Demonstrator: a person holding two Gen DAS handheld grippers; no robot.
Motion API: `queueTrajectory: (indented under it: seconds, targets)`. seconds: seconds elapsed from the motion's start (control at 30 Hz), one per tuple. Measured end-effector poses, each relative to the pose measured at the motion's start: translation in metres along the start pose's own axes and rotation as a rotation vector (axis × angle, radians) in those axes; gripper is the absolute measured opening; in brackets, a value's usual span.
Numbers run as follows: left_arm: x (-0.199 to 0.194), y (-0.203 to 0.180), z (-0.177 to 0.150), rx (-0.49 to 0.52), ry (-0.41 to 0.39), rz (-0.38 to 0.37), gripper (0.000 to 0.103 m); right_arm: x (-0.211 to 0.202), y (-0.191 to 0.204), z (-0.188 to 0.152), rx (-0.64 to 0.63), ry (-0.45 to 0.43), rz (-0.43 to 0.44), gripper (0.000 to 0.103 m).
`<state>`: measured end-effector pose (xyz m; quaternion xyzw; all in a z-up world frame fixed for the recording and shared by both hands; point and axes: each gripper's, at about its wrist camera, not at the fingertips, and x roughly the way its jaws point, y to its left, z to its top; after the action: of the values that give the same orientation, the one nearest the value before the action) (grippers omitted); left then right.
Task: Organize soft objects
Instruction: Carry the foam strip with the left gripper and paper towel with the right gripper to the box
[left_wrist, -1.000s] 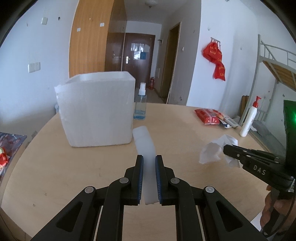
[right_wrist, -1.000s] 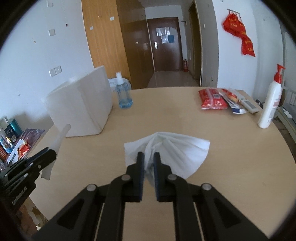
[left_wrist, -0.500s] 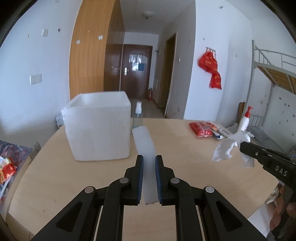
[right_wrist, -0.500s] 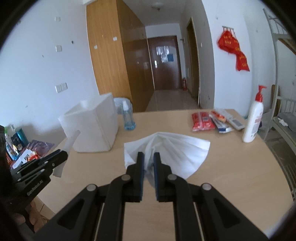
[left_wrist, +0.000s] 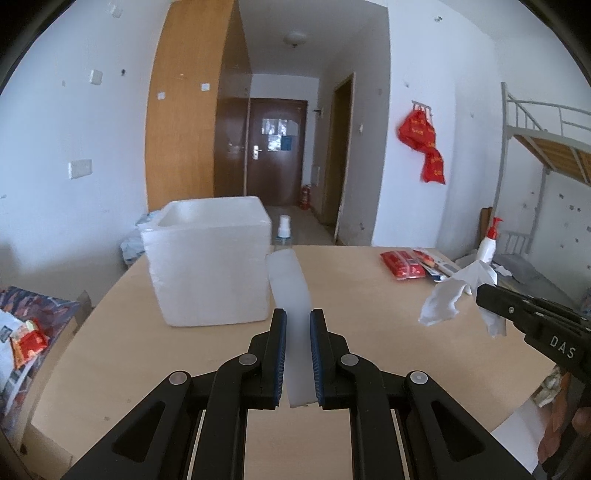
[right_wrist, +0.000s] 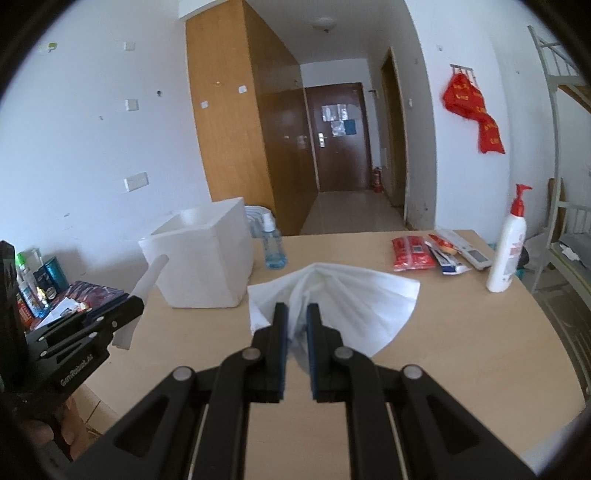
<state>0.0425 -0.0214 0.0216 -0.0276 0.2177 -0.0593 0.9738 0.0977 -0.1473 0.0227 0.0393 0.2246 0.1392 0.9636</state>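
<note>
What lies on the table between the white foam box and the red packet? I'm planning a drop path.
In the right wrist view, only a clear spray bottle beside the foam box; bare table reaches the red packet.

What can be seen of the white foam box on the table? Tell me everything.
The white foam box looks like thick-walled polystyrene, roughly cubic, with its top open and no lid in view. It stands upright on the wooden table, toward its far left part. What shows of the hollow looks empty; its bottom is hidden. A clear spray bottle stands just behind its right corner. Neither gripper touches it.
</note>
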Motion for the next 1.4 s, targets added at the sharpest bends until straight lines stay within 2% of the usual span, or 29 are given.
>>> queueTrajectory:
  seconds: [0.4, 0.67, 1.4]
  targets:
    - [-0.026, 0.044, -0.001, -0.038, -0.027, 0.129, 0.014, 0.024, 0.059, 0.003, -0.083, 0.012, 0.171, 0.012]
    - [-0.041, 0.066, 0.002, -0.058, -0.046, 0.187, 0.014, 0.033, 0.086, 0.007, -0.121, 0.012, 0.249, 0.012]
    - [-0.025, 0.079, 0.014, -0.069, -0.043, 0.188, 0.014, 0.052, 0.097, 0.022, -0.136, 0.016, 0.257, 0.012]
